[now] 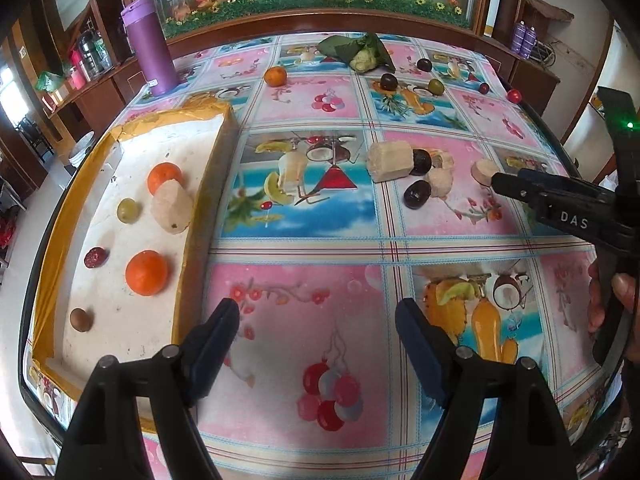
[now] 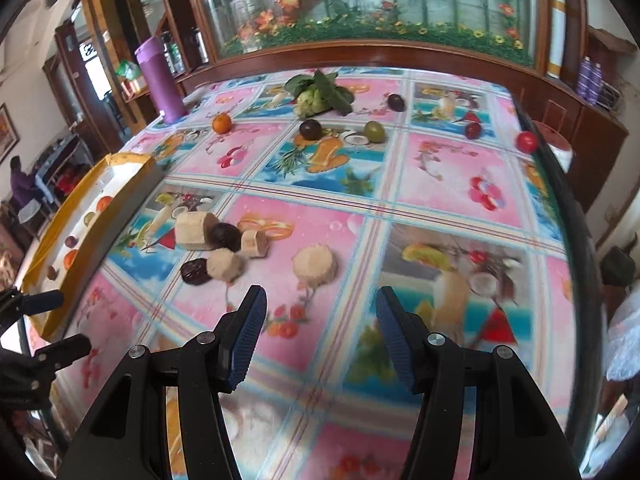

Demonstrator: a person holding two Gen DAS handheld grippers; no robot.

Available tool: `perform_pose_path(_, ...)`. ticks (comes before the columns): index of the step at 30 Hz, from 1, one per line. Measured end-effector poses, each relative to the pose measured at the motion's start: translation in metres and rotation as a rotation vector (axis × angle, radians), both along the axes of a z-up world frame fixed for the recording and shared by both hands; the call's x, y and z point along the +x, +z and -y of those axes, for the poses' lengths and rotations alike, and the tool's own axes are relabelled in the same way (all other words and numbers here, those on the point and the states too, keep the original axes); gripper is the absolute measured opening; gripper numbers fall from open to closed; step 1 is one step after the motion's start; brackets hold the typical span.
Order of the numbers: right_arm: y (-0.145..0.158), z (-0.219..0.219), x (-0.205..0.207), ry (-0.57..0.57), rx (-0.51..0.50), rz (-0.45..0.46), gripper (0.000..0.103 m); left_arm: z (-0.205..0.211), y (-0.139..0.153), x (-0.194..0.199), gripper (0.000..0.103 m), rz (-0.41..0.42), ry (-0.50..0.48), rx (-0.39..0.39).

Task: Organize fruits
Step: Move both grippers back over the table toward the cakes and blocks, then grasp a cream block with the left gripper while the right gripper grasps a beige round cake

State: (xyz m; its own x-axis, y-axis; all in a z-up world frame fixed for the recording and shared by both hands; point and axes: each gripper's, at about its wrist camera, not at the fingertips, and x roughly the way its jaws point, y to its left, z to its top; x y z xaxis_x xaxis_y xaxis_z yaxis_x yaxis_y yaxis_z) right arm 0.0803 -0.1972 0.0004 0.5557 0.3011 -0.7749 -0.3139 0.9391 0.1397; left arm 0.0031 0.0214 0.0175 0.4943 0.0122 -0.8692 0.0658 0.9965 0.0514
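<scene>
Right tongs [image 2: 320,336] wide and empty, pale round fruit slice [image 2: 315,265] on the tablecloth just ahead

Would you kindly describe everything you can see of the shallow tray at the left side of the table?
The tray is a shallow, rectangular box with a scuffed white floor and low walls wrapped in yellow-brown tape. It lies flat on the patterned tablecloth along the table's left edge. Inside sit two oranges, a green fruit, a pale cut chunk touching the farther orange, a dark red fruit and a small brown one. Neither gripper touches it.
</scene>
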Motion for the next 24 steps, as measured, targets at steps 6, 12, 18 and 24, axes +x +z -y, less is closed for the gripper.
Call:
perform_pose_path(6,-0.015,-0.012,0.015,0.088,-0.033,0.007,0.036,0.01,-0.001,0.03,0.082,-0.006,-0.008,0.006)
perform_pose_path(12,-0.013,-0.01,0.014,0.12,-0.017,0.023,0.028,0.027,-0.002,0.068,0.083,-0.002,-0.023,-0.033)
perform_pose_path(18,-0.014,0.002,0.013,0.096,0.047,-0.007,0.028,0.038,-0.012,0.103,0.083,-0.007,0.005,-0.078)
perform_pose_path(24,-0.013,0.005,0.013,0.088,0.075,-0.012,0.029,0.032,-0.024,0.119,0.081,-0.011,0.041,-0.154)
